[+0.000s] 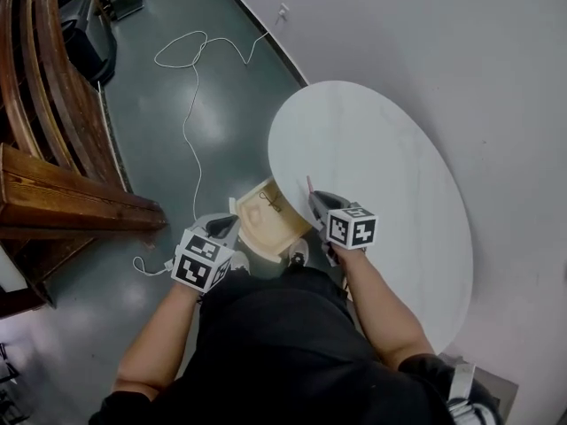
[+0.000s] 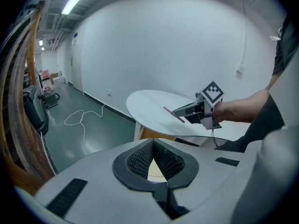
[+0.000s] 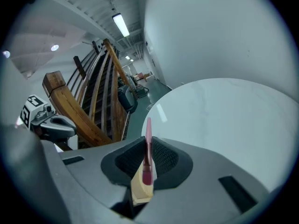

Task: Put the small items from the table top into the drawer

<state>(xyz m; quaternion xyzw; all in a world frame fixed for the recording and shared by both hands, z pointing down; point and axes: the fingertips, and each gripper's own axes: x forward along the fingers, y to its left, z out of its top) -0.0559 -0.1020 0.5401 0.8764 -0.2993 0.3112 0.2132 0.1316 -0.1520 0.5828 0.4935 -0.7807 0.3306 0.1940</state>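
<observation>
My right gripper (image 1: 317, 200) is shut on a thin pink stick (image 1: 309, 187) over the near-left edge of the round white table (image 1: 381, 149). In the right gripper view the stick (image 3: 148, 139) stands upright between the pads, its tip poking past them. Below the table edge a light wooden drawer (image 1: 266, 212) is pulled out. My left gripper (image 1: 226, 227) hovers by the drawer's left corner, jaws closed at the tips with nothing seen between them (image 2: 153, 143). The left gripper view shows the right gripper (image 2: 180, 112) holding the stick (image 2: 173, 115) above the table (image 2: 154, 106).
A white cable (image 1: 190, 78) loops across the green floor beyond the drawer. Curved wooden beams (image 1: 53, 104) stand at the left. A pale wall runs close behind the table on the right.
</observation>
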